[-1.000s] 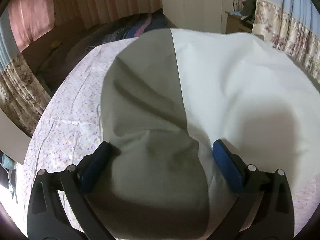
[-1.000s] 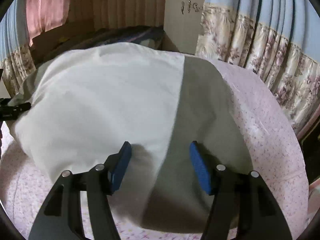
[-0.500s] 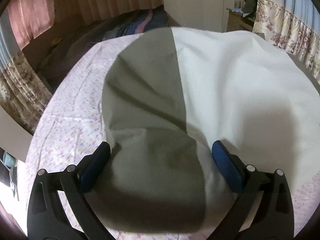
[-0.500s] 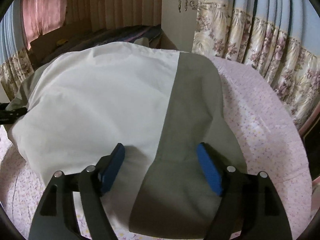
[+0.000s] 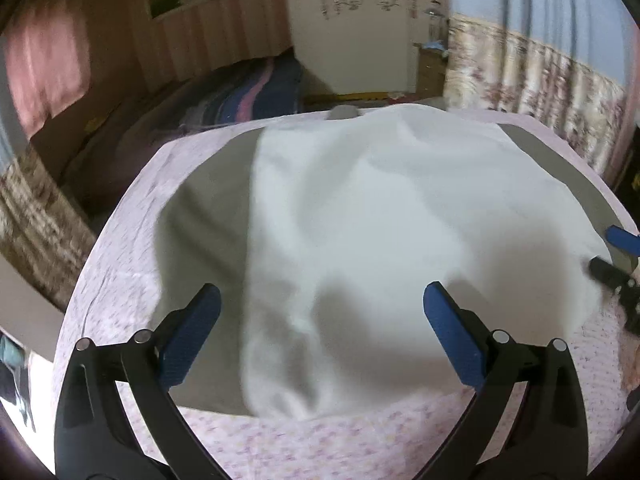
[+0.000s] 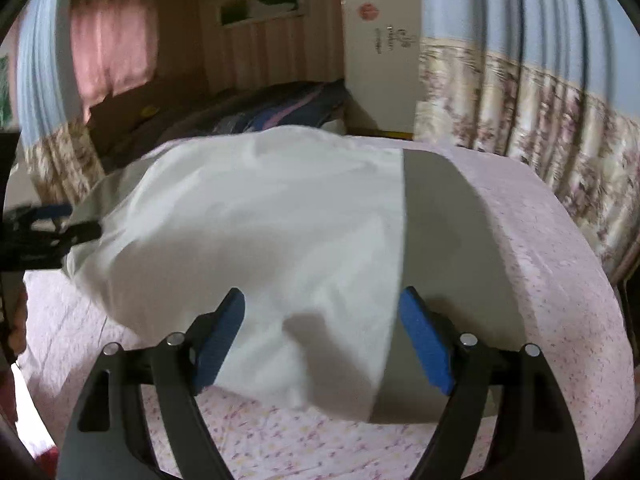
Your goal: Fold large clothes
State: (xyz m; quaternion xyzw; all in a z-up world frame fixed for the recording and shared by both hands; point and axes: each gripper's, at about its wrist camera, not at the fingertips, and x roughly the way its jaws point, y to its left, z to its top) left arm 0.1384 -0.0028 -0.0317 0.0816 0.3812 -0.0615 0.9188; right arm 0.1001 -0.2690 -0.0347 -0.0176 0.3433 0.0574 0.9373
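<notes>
A large white and grey garment (image 5: 380, 208) lies spread on a pink flowered bed sheet (image 5: 120, 240). It also shows in the right wrist view (image 6: 260, 232). Its white middle panel has grey strips at both sides. My left gripper (image 5: 320, 320) is open and empty, raised above the garment's near left part. My right gripper (image 6: 320, 320) is open and empty, above the seam between the white panel and the right grey strip (image 6: 452, 240). Each gripper shows at the edge of the other's view.
The bed (image 6: 560, 280) ends at flowered curtains (image 6: 520, 120) on the right. A dark striped blanket (image 5: 240, 96) lies beyond the far edge. A white wardrobe (image 5: 360, 20) stands at the back.
Both grippers have pulled back and risen from the garment. The views now take in the whole garment and more of the room. The garment has settled flat on the bed.
</notes>
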